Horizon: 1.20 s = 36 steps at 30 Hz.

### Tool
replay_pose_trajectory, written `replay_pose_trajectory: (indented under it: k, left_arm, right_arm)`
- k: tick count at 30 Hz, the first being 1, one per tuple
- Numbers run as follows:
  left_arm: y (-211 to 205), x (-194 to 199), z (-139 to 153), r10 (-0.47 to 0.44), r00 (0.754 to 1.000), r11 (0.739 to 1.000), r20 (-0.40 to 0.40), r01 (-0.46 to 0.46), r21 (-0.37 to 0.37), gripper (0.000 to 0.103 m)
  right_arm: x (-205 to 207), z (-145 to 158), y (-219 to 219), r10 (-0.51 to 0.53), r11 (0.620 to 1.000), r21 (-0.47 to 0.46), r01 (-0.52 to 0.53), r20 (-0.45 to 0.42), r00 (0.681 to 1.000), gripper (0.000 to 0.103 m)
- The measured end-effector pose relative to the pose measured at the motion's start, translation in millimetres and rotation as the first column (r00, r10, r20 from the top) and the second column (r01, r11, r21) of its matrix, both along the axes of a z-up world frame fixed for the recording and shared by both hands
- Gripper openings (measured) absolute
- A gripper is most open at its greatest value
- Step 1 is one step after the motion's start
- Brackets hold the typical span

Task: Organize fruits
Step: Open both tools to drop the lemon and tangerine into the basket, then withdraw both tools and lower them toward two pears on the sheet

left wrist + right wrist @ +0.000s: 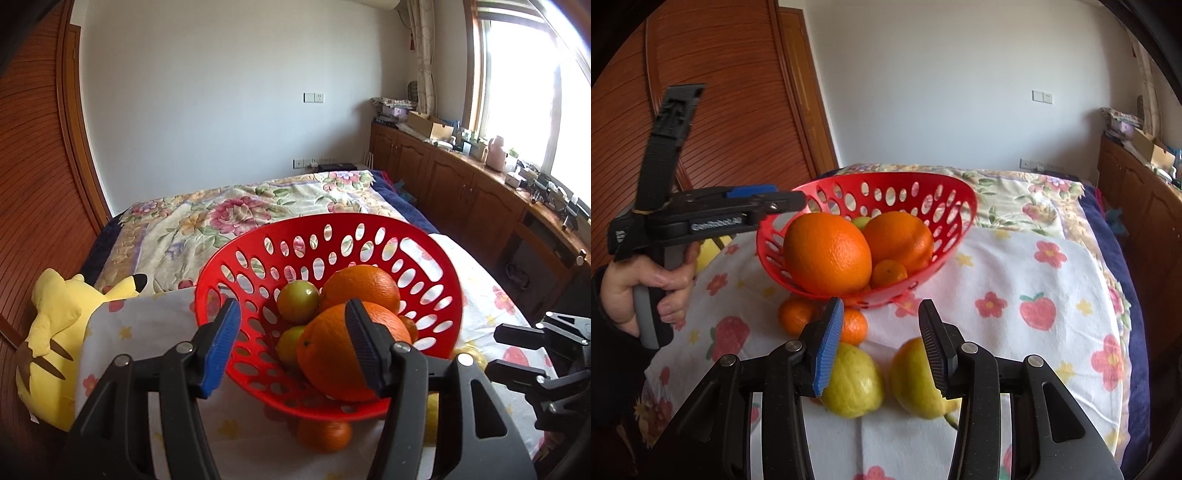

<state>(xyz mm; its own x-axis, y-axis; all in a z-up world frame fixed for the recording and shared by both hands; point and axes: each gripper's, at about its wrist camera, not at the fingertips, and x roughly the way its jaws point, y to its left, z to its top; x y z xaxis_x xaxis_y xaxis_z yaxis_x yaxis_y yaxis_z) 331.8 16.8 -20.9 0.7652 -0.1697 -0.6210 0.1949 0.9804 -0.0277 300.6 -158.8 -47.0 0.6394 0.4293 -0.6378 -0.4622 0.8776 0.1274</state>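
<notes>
A red perforated basket (pixel 424 266) (pixel 953 221) sits tilted on the cloth and holds two large oranges (pixel 325 354) (pixel 827 254), two green fruits (pixel 297 301) and a small mandarin (pixel 888 273). My left gripper (pixel 291 347) (pixel 798 199) is open above the basket's near rim, right by the front orange. Two mandarins (pixel 796 314) lie on the cloth by the basket; one shows under it (pixel 325 435). Two yellow-green fruits (pixel 853 384) (pixel 912 376) lie in front. My right gripper (pixel 881 347) is open and empty just above them.
A white flowered cloth (pixel 1015 280) covers the bed's near part, over a floral quilt (pixel 236 210). A yellow plush toy (pixel 51 332) lies at the left. A wooden wardrobe (pixel 731 110) stands left, and a cluttered wooden cabinet (pixel 461 177) runs under the window.
</notes>
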Motion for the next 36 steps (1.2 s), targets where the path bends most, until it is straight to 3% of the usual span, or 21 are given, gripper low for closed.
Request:
replay_pose_trajectory:
  k: [5,11,21,36]
  left_arm:
    - [5.0,-25.5,5.5,0.009,1.000,1.000,0.026,-0.008,-0.029,0.065]
    - [3.2,-59.0,3.6,0.018,0.998,1.000,0.066,-0.018,-0.004,0.069]
    - [1.4,-84.5,-24.5,0.008,1.000,0.999,-0.006,-0.008,-0.042,0.071]
    - [-29.5,-94.7,-60.9,-0.036,0.996,0.998,-0.076,0.032,-0.059,0.071]
  right_arm:
    - [-10.0,-5.6,-10.1,-0.025,1.000,-0.013,0.025,-0.008,1.000,0.045]
    - [-12.7,-19.6,-23.4,-0.067,0.997,-0.026,0.066,-0.033,0.997,0.045]
    - [-16.8,-35.6,-28.2,-0.096,0.994,-0.054,0.092,-0.067,0.993,0.057]
    - [0.7,-47.6,-24.3,-0.093,0.995,-0.048,0.088,-0.121,0.988,0.061]
